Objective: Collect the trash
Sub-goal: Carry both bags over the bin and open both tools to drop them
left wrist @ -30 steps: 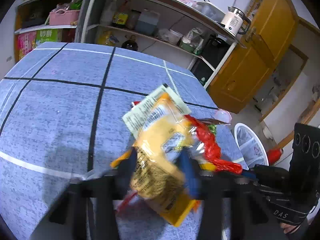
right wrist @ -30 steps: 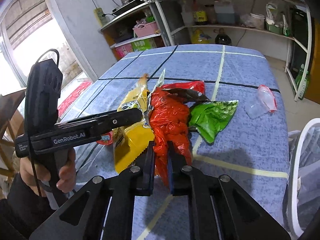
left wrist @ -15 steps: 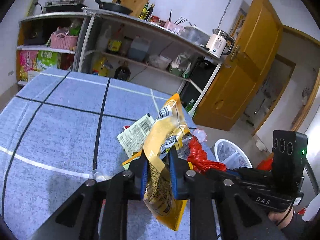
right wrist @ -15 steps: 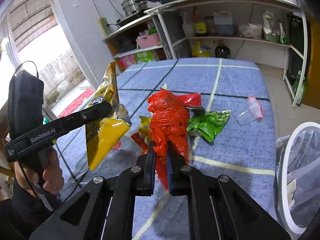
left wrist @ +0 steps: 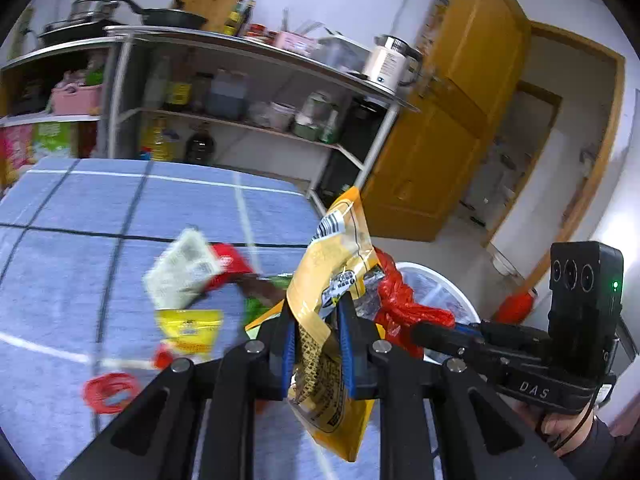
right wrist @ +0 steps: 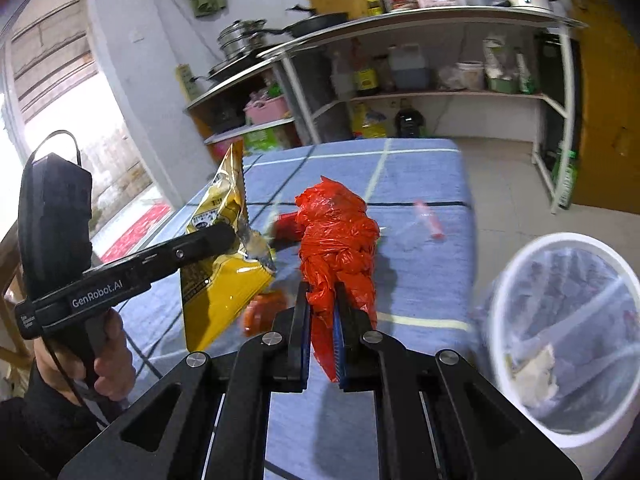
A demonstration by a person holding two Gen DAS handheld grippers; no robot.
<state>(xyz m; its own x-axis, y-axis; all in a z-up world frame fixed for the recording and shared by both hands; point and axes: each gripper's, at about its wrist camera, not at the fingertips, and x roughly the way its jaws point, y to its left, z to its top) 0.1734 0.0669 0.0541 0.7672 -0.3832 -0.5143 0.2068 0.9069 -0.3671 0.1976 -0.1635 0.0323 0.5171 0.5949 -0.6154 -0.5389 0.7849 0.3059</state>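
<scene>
Right wrist view: right gripper clamps the red bag, left gripper the yellow packet; release only once above the bin.

Blue tablecloth here, speckled, crossed by black and pale white lines in a wide grid. The snack bag is golden yellow with a white barcode panel and black print, silvery inside at the torn top. The plastic bag is bright red-orange, crinkled and glossy. Black frames on both grippers, blue pads on the fingers. On the cloth: a white printed wrapper with a red end, a lemon-yellow packet, a red ring, a scrap of green. The bin is white-rimmed with a clear liner. The door is ochre wood.
</scene>
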